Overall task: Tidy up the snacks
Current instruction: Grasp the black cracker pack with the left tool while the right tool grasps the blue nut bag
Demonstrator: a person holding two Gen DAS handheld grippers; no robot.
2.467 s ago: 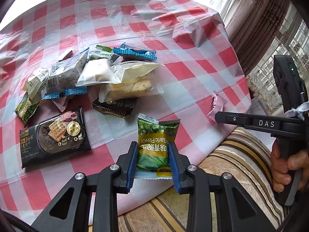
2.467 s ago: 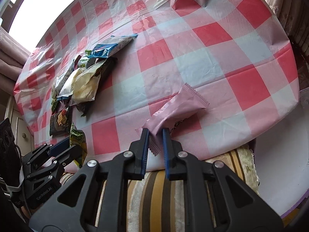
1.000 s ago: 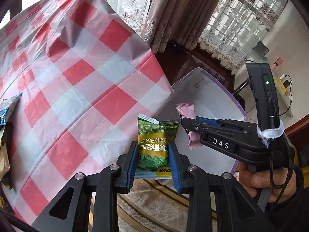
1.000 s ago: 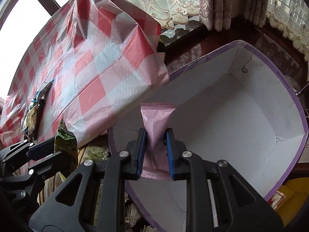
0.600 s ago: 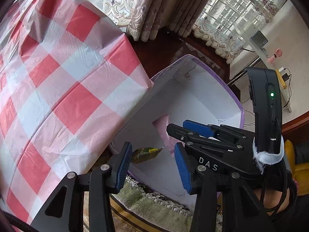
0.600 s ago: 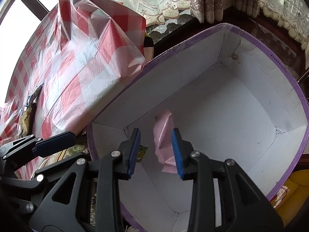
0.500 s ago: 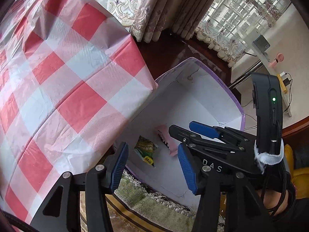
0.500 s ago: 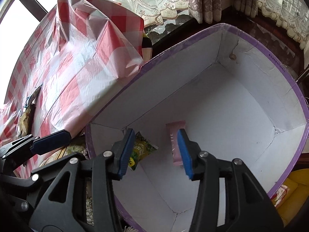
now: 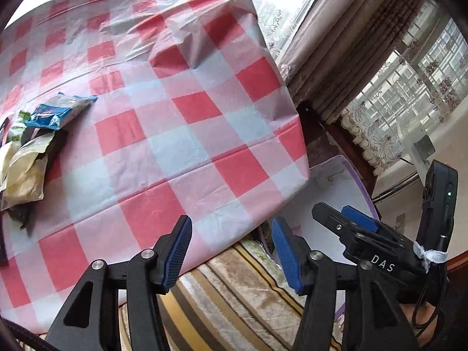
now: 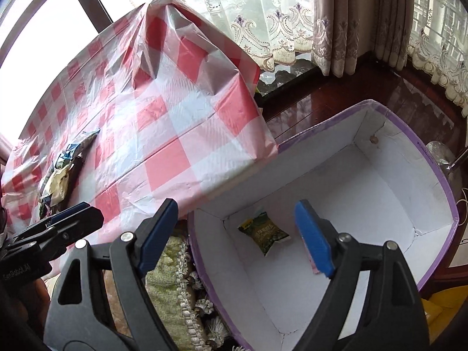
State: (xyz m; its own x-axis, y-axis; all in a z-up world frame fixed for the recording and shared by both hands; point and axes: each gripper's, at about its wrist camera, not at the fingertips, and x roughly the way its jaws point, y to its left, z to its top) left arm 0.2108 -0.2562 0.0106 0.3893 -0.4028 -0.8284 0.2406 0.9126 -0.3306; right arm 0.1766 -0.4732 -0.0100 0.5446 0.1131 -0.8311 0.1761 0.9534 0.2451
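A green snack packet [image 10: 263,232] lies flat on the floor of the white box with a purple rim [image 10: 424,152]. A pink packet [image 10: 313,269] lies beside it, mostly hidden behind one blue pad. My right gripper [image 10: 235,234] hangs over the box, its jaws opening, with nothing between them. My left gripper [image 9: 232,251] is over the edge of the checked tablecloth [image 9: 181,152], its jaws also opening and empty. A pile of snack packets [image 9: 26,152] stays on the table's left, topped by a blue packet [image 9: 58,111].
The box [image 9: 336,187] stands on a dark wooden floor below the table's right corner. A striped cushion [image 9: 234,292] runs along the table's near edge. Curtains [image 10: 336,14] hang behind. My right gripper [image 9: 333,209] shows at the right of the left wrist view.
Both grippers opened and dropped their packets, green from the left and pink from the right, into the box. The left gripper then swung back toward the table.
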